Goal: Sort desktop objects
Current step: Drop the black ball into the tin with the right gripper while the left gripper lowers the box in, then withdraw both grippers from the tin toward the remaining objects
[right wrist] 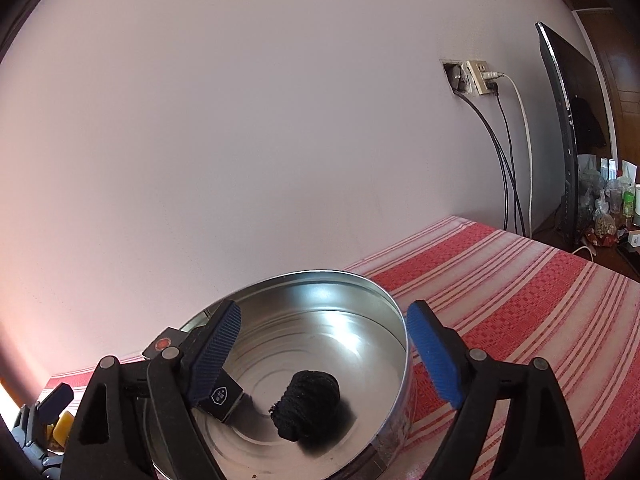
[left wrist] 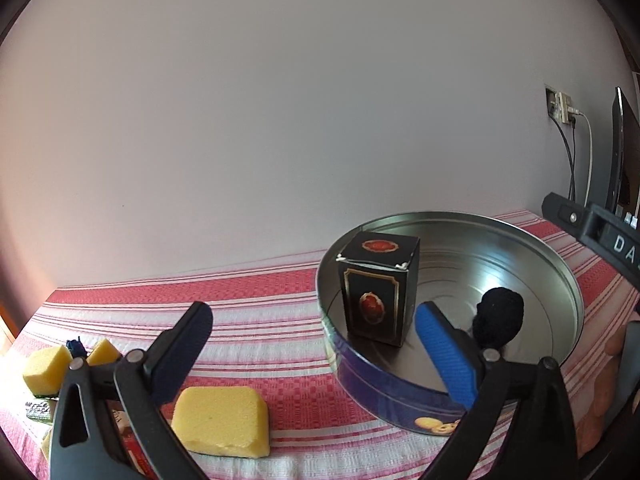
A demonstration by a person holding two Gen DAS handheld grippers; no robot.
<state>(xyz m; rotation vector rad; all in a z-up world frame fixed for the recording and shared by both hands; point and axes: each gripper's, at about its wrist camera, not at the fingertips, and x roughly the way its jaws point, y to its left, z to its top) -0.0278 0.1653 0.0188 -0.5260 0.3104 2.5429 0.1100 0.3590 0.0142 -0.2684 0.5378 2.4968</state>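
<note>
Partway through, by my read: the dark printed box (left wrist: 378, 288) and the black yarn ball (right wrist: 306, 408) sat inside the round cookie tin (left wrist: 400, 394), while three yellow sponges, one near (left wrist: 222, 420) and two farther left (left wrist: 46, 368), plus small bits beside them, waited on the striped counter (left wrist: 260, 320). My left gripper (left wrist: 316, 350) hung with jaws spread and empty, one over the sponges, the other over the tin. My right gripper (right wrist: 320, 360) hovered over the tin, jaws also spread, holding nothing.

The left wrist view looks low across the red-striped worktop (left wrist: 260, 316) toward the wall, the round metal tin (left wrist: 560, 280) at frame right. The right wrist view hovers close above that tin (right wrist: 392, 304), which both share.
</note>
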